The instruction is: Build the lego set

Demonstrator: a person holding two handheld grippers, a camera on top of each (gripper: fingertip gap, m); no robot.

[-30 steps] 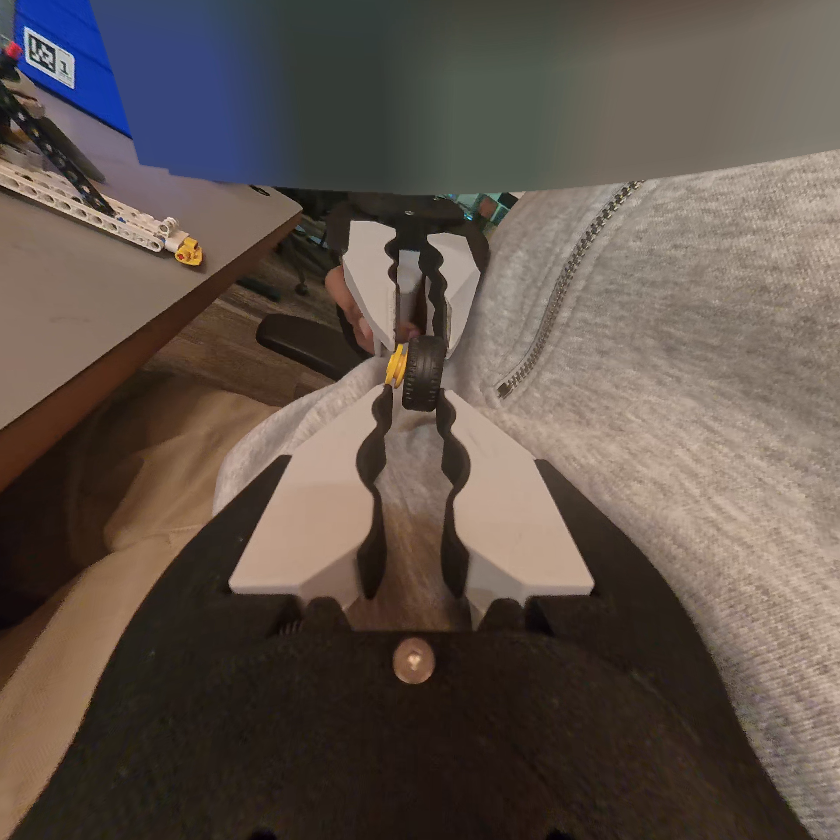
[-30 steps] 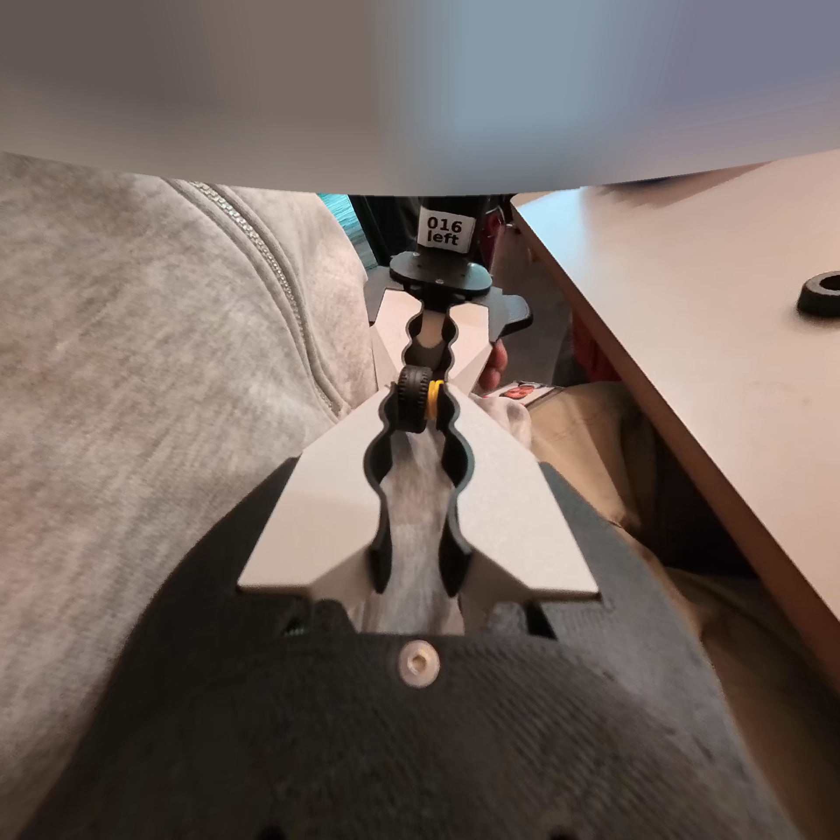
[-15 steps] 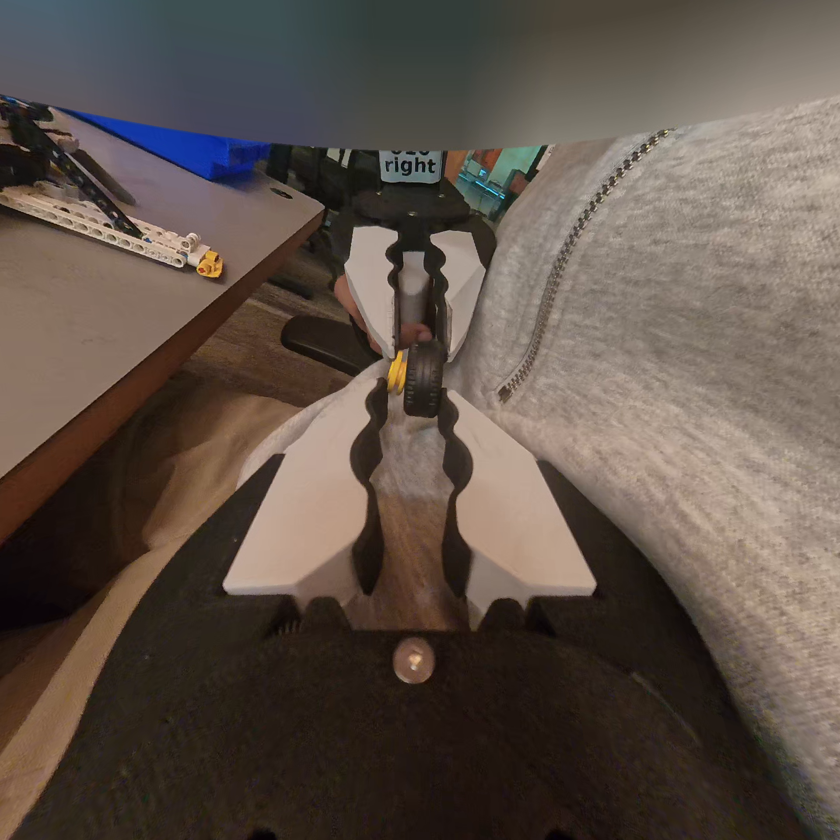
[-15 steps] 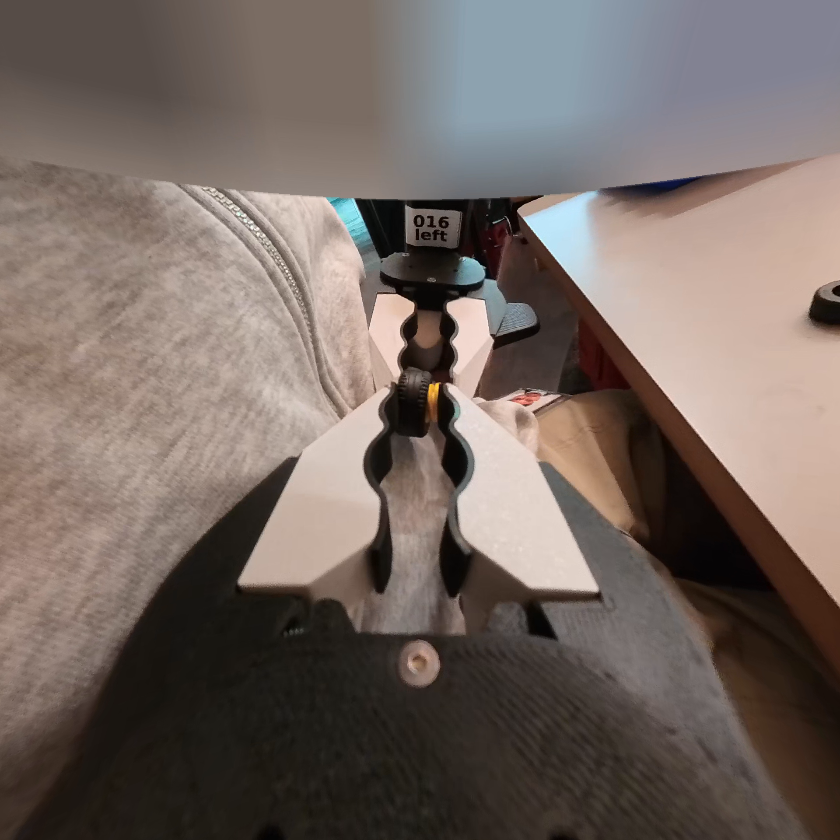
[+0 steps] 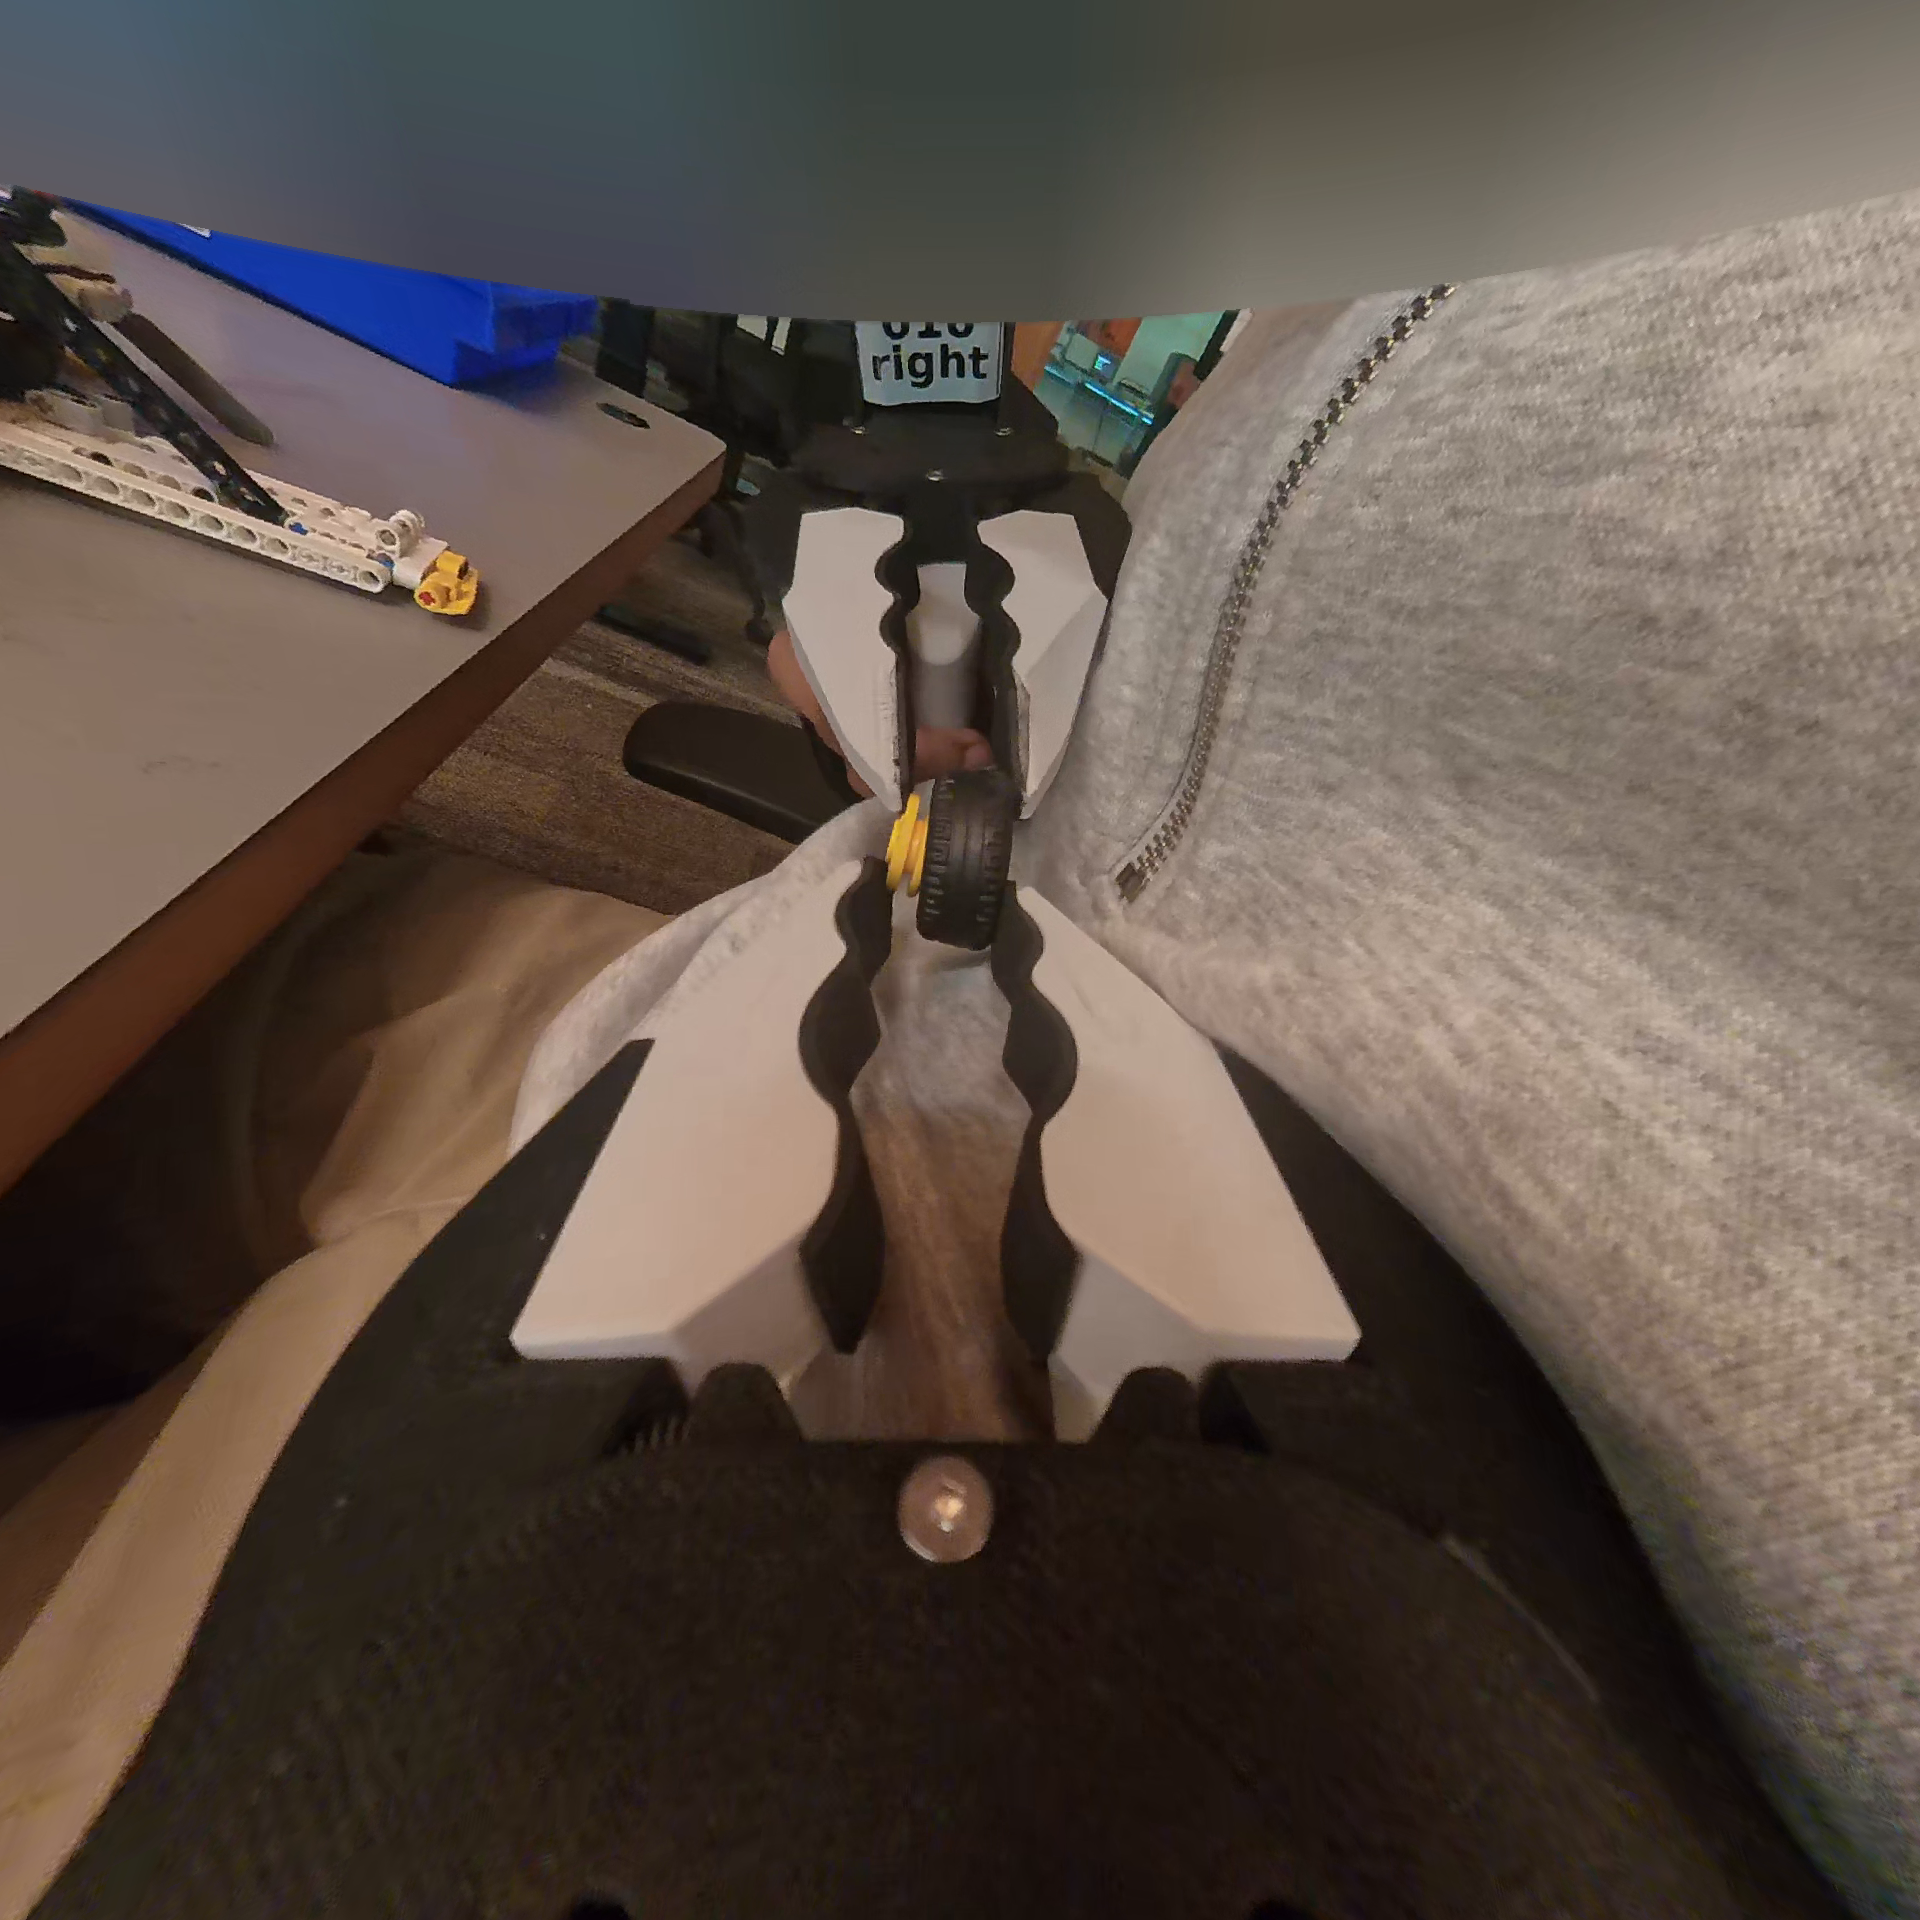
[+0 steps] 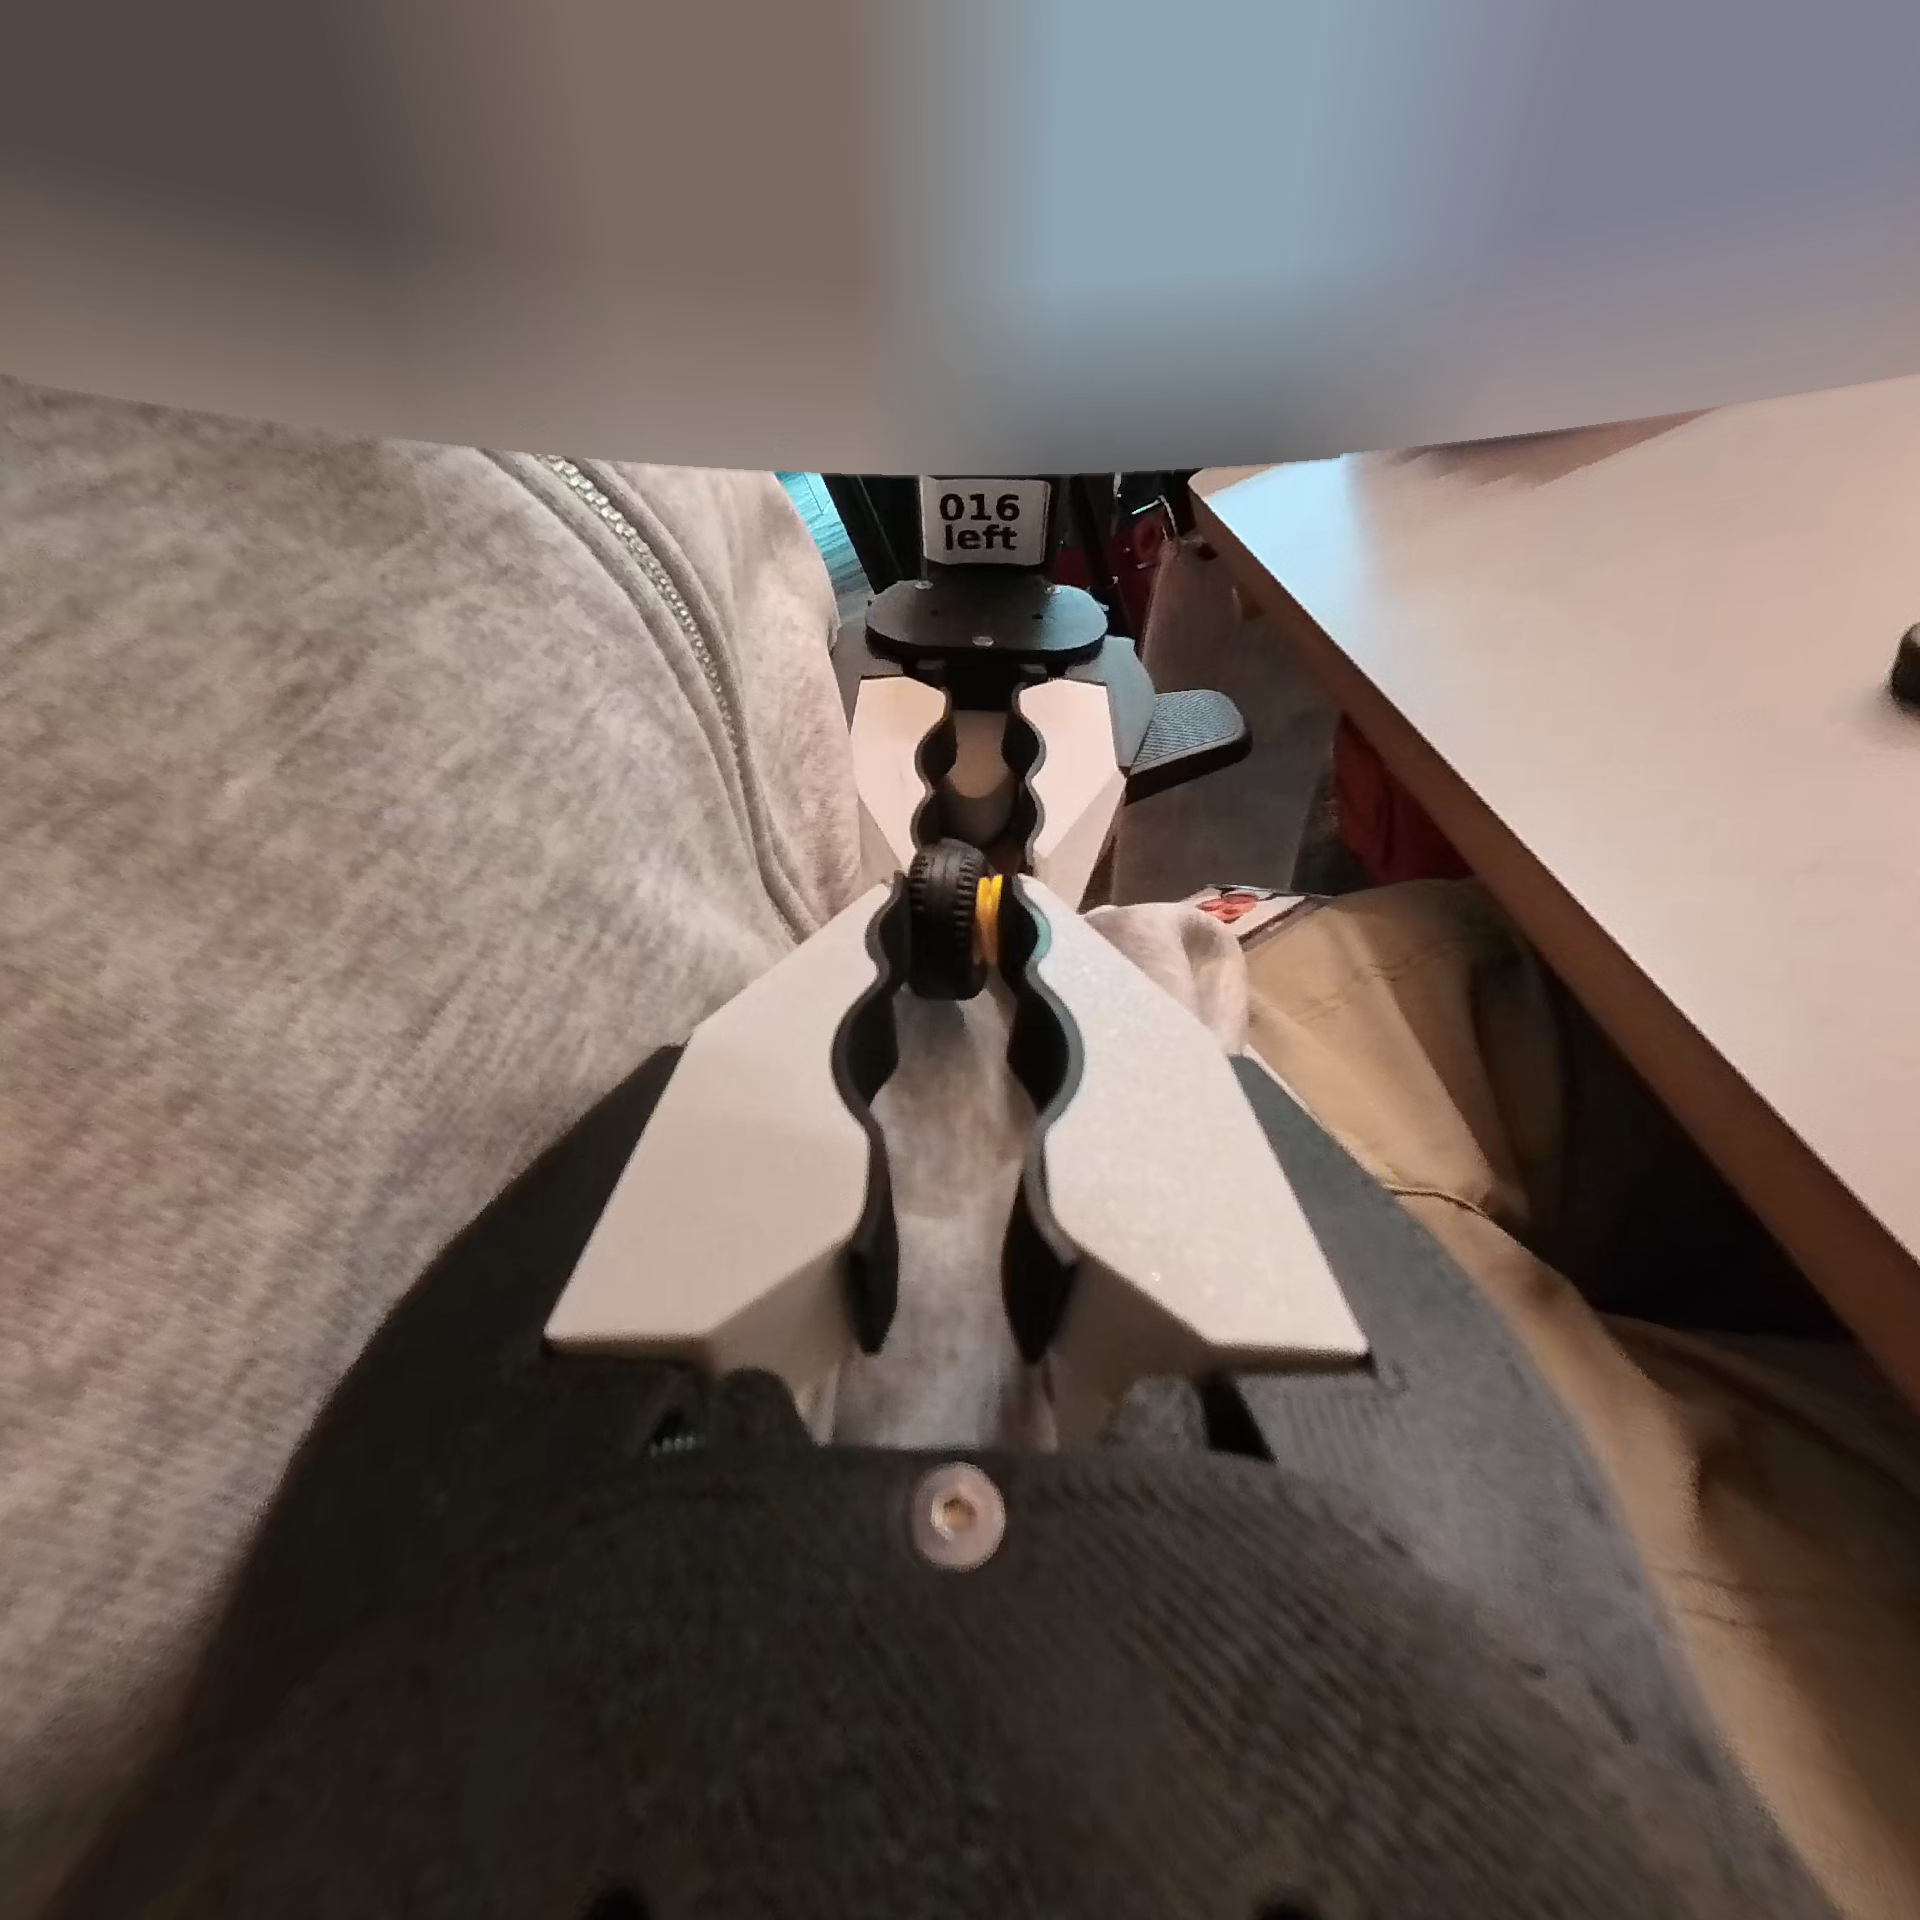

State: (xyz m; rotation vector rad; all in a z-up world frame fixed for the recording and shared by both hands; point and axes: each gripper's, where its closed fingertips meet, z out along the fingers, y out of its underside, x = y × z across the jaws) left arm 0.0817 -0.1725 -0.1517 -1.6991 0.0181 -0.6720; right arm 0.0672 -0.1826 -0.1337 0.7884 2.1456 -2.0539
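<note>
A small black wheel (image 5: 966, 862) with a yellow hub (image 5: 906, 852) hangs over the person's lap, off the table. My left gripper (image 5: 940, 894) and my right gripper (image 5: 956, 795) meet tip to tip on it. In the right wrist view the wheel (image 6: 940, 925) sits between my right gripper's (image 6: 954, 894) tips, yellow hub (image 6: 990, 914) to the right, with my left gripper (image 6: 977, 847) just beyond. Both pairs of jaws stand narrowed to the wheel's width and touch it. A partly built model (image 5: 208, 499) of white and black beams with a yellow end piece (image 5: 447, 594) lies on the table.
The grey table (image 5: 260, 727) is to the left, with a blue box (image 5: 416, 312) at its back. In the right wrist view the table (image 6: 1610, 779) carries a black ring (image 6: 1907, 675) at the frame edge. A grey zip hoodie (image 5: 1455, 831) and a black armrest (image 5: 727, 769) are close by. My two grippers' fingertips are within a few centimetres of each other. The partly built model (image 5: 208, 499) is about equally far from each gripper, around 25 cm.
Both grippers stay tip to tip on the wheel. The left wrist view has tilted, so more of the table and model shows. In the right wrist view the black ring has slid toward the right edge.
</note>
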